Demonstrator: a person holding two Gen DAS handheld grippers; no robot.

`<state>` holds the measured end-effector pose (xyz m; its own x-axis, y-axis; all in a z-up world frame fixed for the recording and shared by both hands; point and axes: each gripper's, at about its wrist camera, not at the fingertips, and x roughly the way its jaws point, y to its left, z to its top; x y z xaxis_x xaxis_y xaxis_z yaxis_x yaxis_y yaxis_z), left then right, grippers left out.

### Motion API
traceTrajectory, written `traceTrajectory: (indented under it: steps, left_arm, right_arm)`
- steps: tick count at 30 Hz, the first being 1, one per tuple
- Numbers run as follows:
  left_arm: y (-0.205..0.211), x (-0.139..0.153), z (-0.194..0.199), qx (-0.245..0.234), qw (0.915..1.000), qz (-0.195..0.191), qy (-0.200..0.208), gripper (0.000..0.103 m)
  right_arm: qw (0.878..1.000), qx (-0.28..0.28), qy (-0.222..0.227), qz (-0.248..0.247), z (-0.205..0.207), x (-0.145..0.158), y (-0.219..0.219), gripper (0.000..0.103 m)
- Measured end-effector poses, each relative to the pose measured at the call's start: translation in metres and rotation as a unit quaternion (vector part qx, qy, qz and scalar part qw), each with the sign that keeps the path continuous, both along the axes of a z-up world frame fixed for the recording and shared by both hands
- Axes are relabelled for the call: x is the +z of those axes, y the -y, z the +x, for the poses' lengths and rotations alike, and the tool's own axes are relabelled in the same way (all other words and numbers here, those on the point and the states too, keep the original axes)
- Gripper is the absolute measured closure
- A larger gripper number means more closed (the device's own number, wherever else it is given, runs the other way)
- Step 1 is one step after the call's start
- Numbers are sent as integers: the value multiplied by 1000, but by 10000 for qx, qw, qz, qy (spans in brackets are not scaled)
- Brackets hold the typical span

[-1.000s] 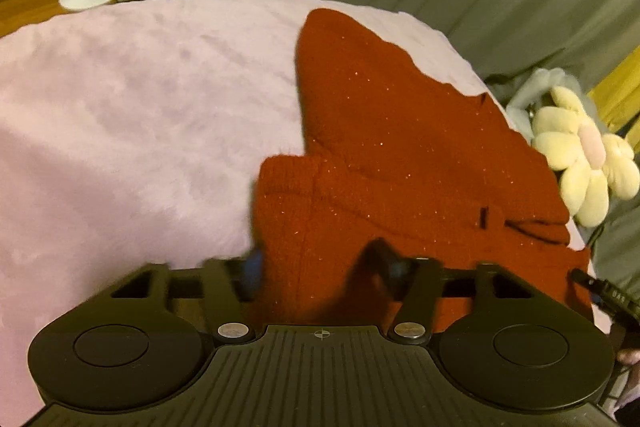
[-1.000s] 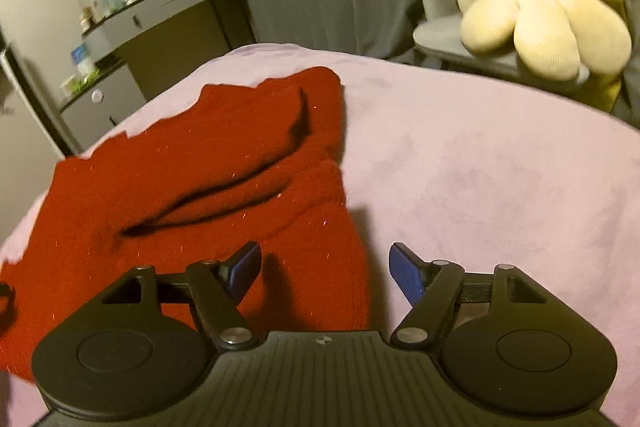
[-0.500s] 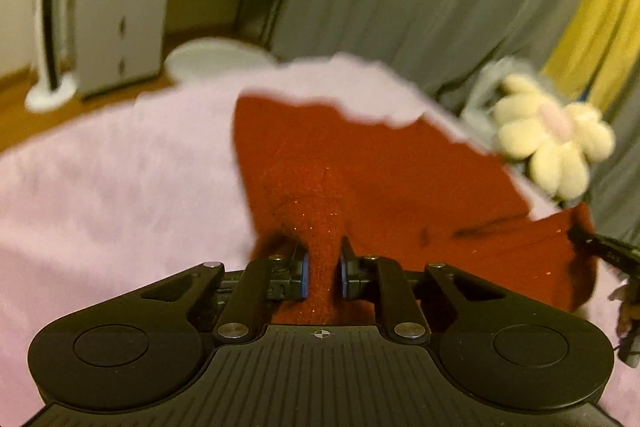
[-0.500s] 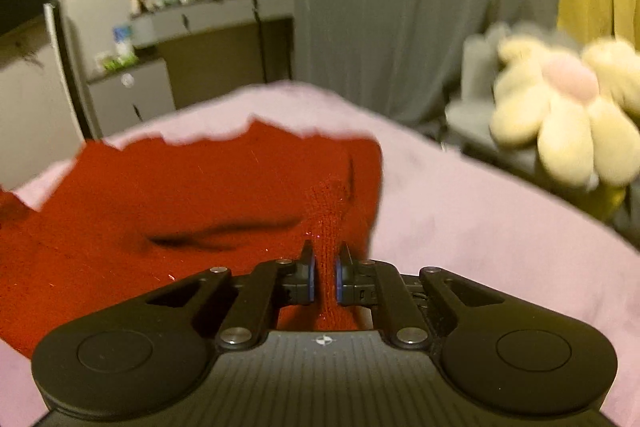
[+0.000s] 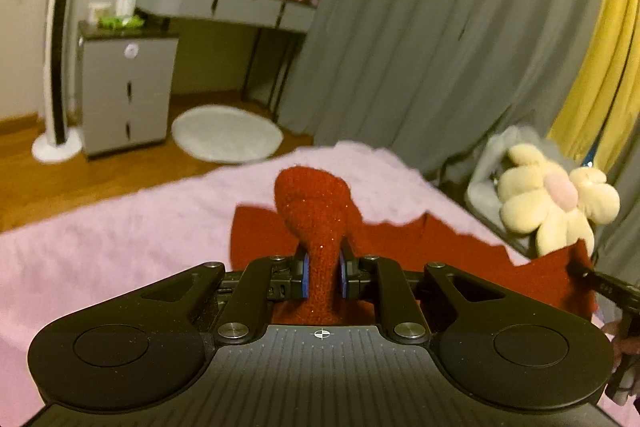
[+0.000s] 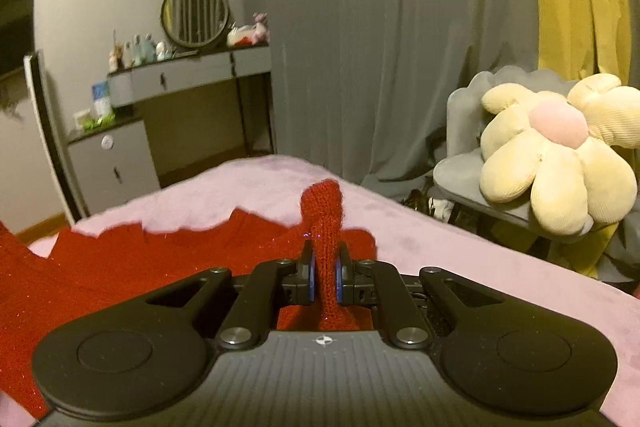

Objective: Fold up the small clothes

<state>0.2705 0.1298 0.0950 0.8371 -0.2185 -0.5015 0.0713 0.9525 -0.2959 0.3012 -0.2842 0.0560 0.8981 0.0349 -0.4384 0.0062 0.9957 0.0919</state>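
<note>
Both of my grippers have gone from open to clamped within the last second. The left gripper (image 5: 323, 277) now pinches a bunched ridge of the red knit garment (image 5: 460, 259) between its blue pads, and the right gripper (image 6: 325, 277) does the same on the opposite corner of the near edge. Both have also risen: the views that a second ago looked down on the flat knit now look level across the room, with the pink bedspread (image 5: 120, 227) dropped to the lower half. The gripped cloth stands up at 12 o'clock from each pair of jaws; the rest of the garment trails back onto the bedspread, toward 3 o'clock in the left view and 9 o'clock in the right. My reading: grasp step done, lift under way, and the near edge is ready to be carried toward the far edge for a fold. Risk: the knit may stretch unevenly, since the grips are small.
</note>
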Motion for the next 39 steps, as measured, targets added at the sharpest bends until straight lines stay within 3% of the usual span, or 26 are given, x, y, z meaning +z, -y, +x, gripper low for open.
traceTrajectory:
  steps: [5,9,14,17,20,25,29,34,39]
  left_arm:
    - [4,7,21,-22,9995,215,214,88]
    - [9,-17,49,203,9988,443,-46,88]
    - [15,-59,75,311,9937,865,-636,88]
    - [8,-60,79,339,9931,926,-629,88]
    - [3,-43,84,399,9958,755,-331,88]
    - [12,-33,111,805,9919,984,29,88]
    - [16,-42,139,1141,9896,873,-35,88]
    - [23,-64,163,1452,9821,1173,-262,87]
    - [28,-85,169,1440,9771,1515,-402,86]
  right_arm:
    - [9998,-147,-24,-99,19,-6,2,95]
    - [9996,-231,-102,-136,38,-15,-3,95]
    - [9975,-210,-566,-360,62,-45,-18,95]
    - [9944,-170,-877,-570,74,-60,-24,95]
    - [9952,-155,-616,-747,78,-49,-28,95]
    - [9946,-438,-94,-933,106,-24,-34,95]
    - [9927,-739,-19,-953,134,-28,-41,95]
    - [9888,-899,-44,-1188,154,-45,-56,95]
    - [9854,-830,-30,-1489,158,-63,-66,95]
